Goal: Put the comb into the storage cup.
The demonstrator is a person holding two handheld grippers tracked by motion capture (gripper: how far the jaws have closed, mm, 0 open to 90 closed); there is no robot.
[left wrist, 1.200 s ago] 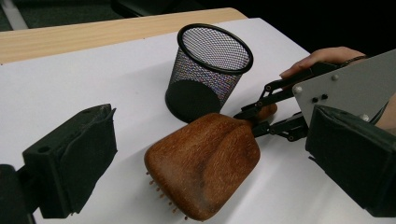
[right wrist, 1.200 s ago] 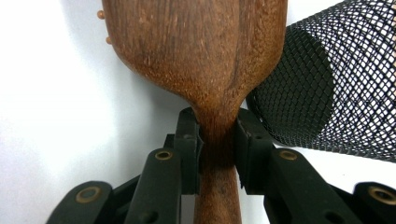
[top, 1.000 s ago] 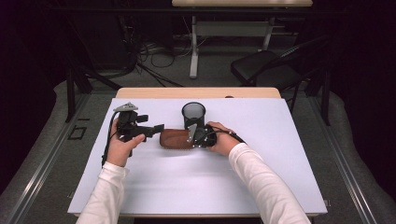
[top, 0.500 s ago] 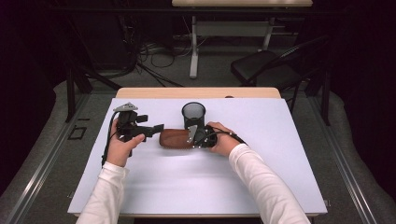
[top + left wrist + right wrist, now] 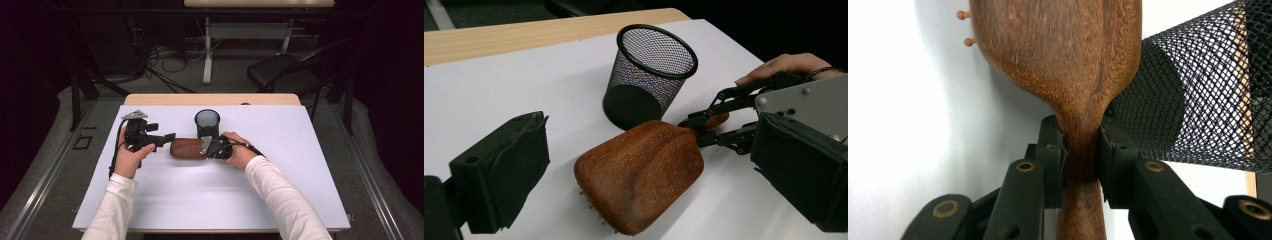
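Evidently readying a lift, the right hand-held gripper (image 5: 1082, 155) clamps the neck of the brown wooden paddle hairbrush (image 5: 641, 175) lying bristles-down on the white surface (image 5: 200, 200), just beside the black mesh cup (image 5: 207, 122), while the left hand-held gripper (image 5: 644, 175) waits wide open at the brush's head.

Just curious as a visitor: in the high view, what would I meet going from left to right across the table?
Left claw → wooden hairbrush, lying flat → right claw clamped on the brush's handle. The mesh cup stands just behind the brush.
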